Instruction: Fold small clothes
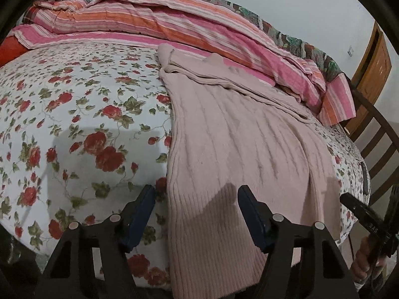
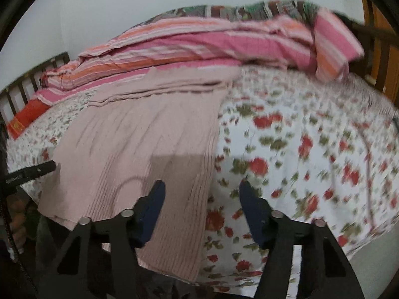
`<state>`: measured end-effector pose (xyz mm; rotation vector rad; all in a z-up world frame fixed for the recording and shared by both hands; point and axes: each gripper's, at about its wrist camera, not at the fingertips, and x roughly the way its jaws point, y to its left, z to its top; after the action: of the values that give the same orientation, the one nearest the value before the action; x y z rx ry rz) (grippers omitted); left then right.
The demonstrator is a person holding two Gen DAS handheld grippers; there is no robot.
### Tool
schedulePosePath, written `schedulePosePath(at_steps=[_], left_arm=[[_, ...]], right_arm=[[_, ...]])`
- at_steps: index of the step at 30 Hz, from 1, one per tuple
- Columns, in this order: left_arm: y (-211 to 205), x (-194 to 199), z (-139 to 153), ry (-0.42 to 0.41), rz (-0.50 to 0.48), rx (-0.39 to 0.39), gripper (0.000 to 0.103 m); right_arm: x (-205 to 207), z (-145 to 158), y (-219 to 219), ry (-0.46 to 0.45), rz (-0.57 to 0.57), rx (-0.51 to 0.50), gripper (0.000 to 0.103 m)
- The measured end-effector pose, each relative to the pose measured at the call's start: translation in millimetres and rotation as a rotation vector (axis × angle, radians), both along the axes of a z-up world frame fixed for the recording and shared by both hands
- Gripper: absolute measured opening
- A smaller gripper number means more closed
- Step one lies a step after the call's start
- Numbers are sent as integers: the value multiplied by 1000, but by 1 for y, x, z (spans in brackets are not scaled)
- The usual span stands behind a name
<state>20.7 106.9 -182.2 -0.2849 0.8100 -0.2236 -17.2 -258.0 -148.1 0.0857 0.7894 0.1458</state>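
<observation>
Left hand-held gripper [image 1: 195, 200] astride sweater [image 1: 239, 134] hem.

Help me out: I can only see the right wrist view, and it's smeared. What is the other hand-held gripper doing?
Observer: The left hand-held gripper is open, straddling the left edge of the pink sweater near its ribbed hem.
Operator: Is anything caught in it?
Observer: No. One finger is over the floral bedspread, the other is over the knit, and nothing is pinched between them.
Operator: Who holds my side?
Observer: A person's hand shows low at the right edge of the left wrist view, gripping the handle of the right hand-held gripper.
</observation>
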Motion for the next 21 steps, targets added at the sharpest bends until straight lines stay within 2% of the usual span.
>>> schedulePosePath(at_steps=[6, 9, 11, 14, 17, 21], left_arm=[[-1, 12, 2, -36, -9, -34, 65], [-3, 17, 4, -48, -23, -28, 55], [-3, 19, 5, -43, -26, -34, 51], [0, 16, 4, -34, -35, -65, 43], [3, 9, 1, -14, -59, -97, 42], [6, -6, -5, 13, -94, -119, 42]], right_arm=[[14, -19, -4, 46, 44, 164, 52], [23, -27, -3, 54, 36, 201, 51], [25, -26, -3, 39, 35, 219, 47], [29, -23, -1, 37, 38, 227, 34], [28, -24, -1, 50, 43, 221, 26], [19, -30, -6, 99, 72, 257, 23]])
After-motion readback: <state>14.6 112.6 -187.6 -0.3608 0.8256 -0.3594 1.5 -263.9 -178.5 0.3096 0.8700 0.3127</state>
